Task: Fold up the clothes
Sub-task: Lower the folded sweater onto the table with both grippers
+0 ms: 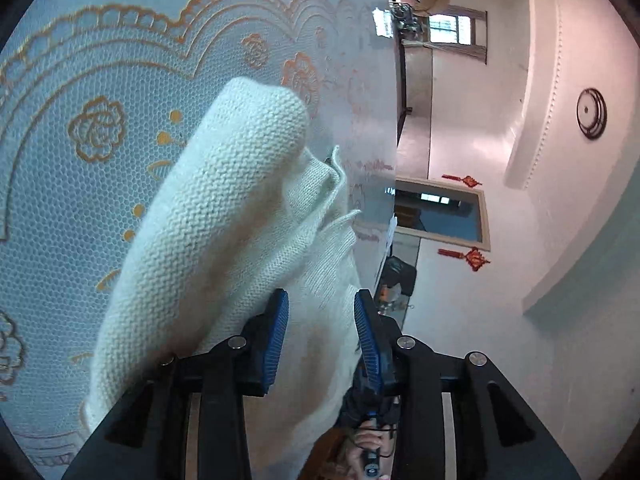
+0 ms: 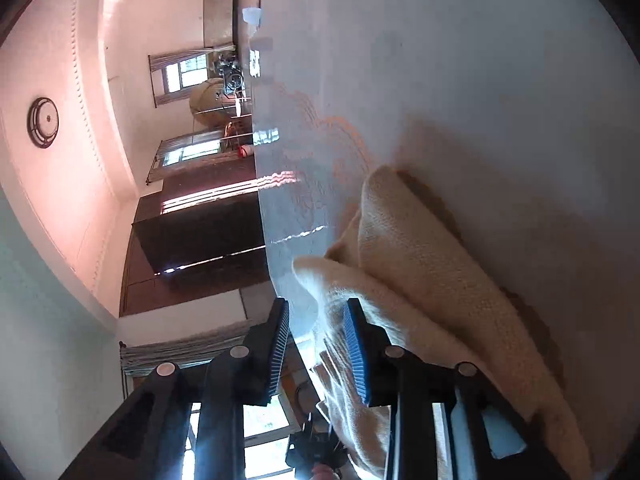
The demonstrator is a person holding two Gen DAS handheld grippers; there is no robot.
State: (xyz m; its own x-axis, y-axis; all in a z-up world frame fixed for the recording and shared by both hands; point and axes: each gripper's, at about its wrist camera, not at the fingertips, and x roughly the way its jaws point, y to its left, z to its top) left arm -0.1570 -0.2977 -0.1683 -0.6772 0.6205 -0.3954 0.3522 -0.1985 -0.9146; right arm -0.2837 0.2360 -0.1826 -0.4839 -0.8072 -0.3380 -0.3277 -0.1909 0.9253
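The table (image 1: 60, 220) is wearing a pale lace-patterned cover (image 1: 132, 80) with orange roses and scalloped outlines under a glossy, reflecting surface. A cream knitted garment (image 1: 224, 200) is lying on it in a bulky folded heap, with thinner loose edges trailing toward the table's edge.

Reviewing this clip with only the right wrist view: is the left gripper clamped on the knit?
Observer: No. The left gripper has its pads apart; the cream knit sweater shows in the gap, not pinched.
Reviewer: What is the sweater lying on? My view blurs the surface.
Observer: A lace tablecloth with orange roses and scalloped borders.
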